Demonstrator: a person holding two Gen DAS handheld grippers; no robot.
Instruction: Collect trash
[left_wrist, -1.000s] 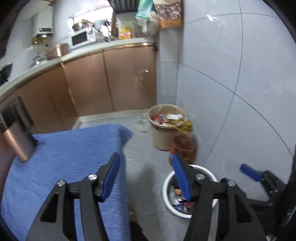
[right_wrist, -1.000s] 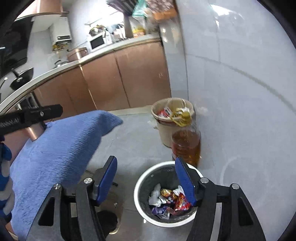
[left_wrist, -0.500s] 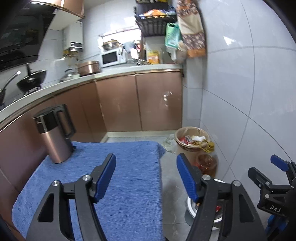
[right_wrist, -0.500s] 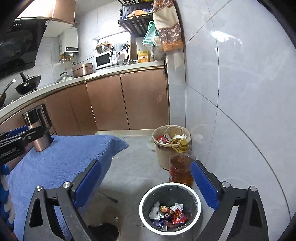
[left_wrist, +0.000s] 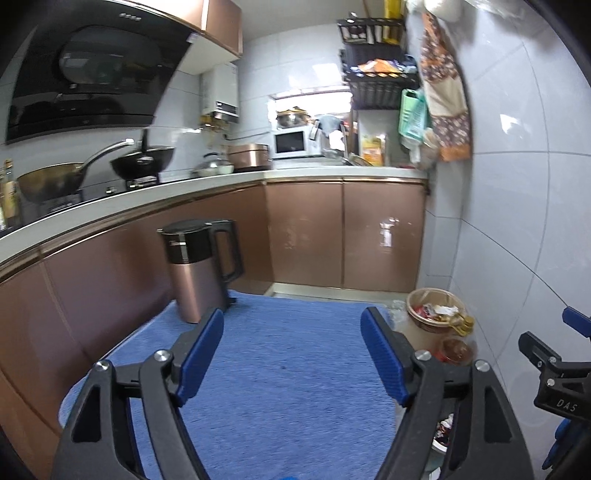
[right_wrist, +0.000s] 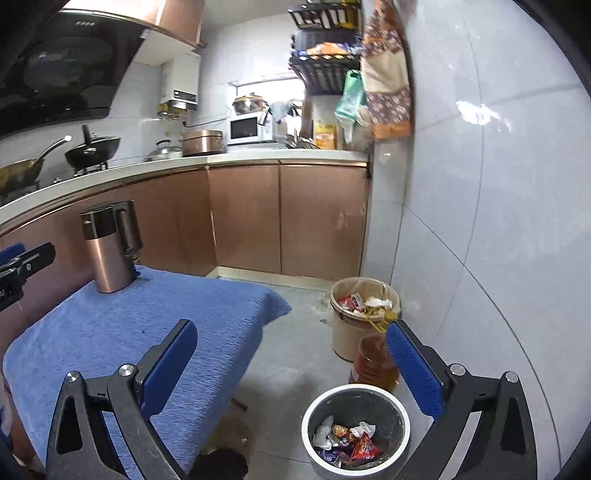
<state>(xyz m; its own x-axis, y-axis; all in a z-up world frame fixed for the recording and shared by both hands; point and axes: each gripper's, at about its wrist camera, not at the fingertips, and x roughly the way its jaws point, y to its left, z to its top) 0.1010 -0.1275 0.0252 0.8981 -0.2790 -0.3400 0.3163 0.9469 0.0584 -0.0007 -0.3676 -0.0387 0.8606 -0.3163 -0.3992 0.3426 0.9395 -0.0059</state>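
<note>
A white-rimmed grey trash bin (right_wrist: 356, 430) stands on the floor and holds several crumpled wrappers (right_wrist: 347, 439). In the left wrist view only a sliver of it (left_wrist: 443, 432) shows behind my right finger. My left gripper (left_wrist: 291, 350) is open and empty above the blue tablecloth (left_wrist: 288, 387). My right gripper (right_wrist: 291, 360) is open and empty, over the table's right edge and the floor, up and left of the bin. No loose trash shows on the cloth.
A copper kettle (left_wrist: 199, 269) stands at the table's far left corner. A beige bin full of trash (right_wrist: 364, 314) and an oil bottle (right_wrist: 373, 365) stand by the tiled wall. Copper cabinets (right_wrist: 284, 218) and a cluttered counter lie behind.
Both grippers have risen and tilted up from over the bin. The left one has swung left over the table. The right gripper's jaws have opened wider.
</note>
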